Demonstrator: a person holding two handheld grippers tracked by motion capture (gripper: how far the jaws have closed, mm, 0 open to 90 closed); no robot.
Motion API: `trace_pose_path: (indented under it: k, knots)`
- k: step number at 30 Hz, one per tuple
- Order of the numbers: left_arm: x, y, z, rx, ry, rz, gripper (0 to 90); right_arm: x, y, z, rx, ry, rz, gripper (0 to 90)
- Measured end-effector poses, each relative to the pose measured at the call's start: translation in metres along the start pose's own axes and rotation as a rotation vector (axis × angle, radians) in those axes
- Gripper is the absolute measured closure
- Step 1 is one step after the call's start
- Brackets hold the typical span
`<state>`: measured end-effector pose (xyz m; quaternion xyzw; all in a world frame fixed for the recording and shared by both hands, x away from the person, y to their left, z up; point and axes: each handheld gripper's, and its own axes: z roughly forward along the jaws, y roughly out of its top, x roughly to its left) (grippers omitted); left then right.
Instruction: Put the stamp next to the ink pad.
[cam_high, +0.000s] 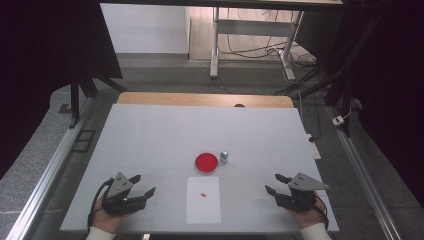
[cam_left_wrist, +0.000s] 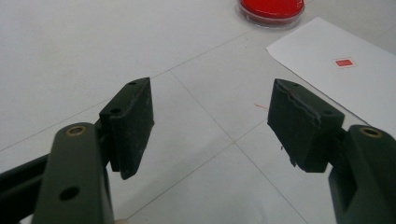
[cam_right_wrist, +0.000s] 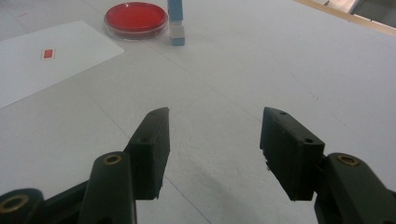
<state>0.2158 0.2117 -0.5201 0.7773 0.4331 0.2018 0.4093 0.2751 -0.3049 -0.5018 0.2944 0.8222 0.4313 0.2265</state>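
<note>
A round red dish (cam_high: 206, 162) sits near the middle of the white table (cam_high: 150, 135), with a small blue-and-white upright block (cam_high: 224, 156) just to its right. In front of them lies a white sheet of paper (cam_high: 203, 207) bearing a small red mark (cam_high: 203, 194). My left gripper (cam_high: 141, 185) rests at the front left, open and empty; its view has the dish (cam_left_wrist: 271, 9) and the paper (cam_left_wrist: 336, 70) ahead. My right gripper (cam_high: 273, 183) stands open and empty at the front right, and its view takes in the dish (cam_right_wrist: 136, 19), the block (cam_right_wrist: 176, 23) and the paper (cam_right_wrist: 46, 60).
The wooden far edge of the table (cam_high: 205, 99) borders a floor with a metal desk frame (cam_high: 250, 35) and cables (cam_high: 280, 52). Metal rails (cam_high: 50, 165) run along both sides. Black curtains stand left and right.
</note>
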Motion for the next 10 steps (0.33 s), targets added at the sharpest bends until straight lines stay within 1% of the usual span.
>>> trace_pose_path:
  k: [6, 7, 10]
  knots:
    - [0.0018, -0.0005, 0.0015, 0.001, 0.002, -0.001, 31.5, -0.0027, -0.001, -0.0005, -0.004, 0.003, 0.013, 42.1]
    - [0.0021, -0.0006, 0.0016, 0.001, 0.002, 0.0, 31.5, -0.003, -0.0011, -0.0008, -0.003, -0.004, 0.013, 42.0]
    - [0.0032, -0.0007, 0.0021, 0.001, 0.002, -0.001, 31.5, -0.0038, -0.0007, -0.0016, -0.014, -0.002, 0.011, 41.8]
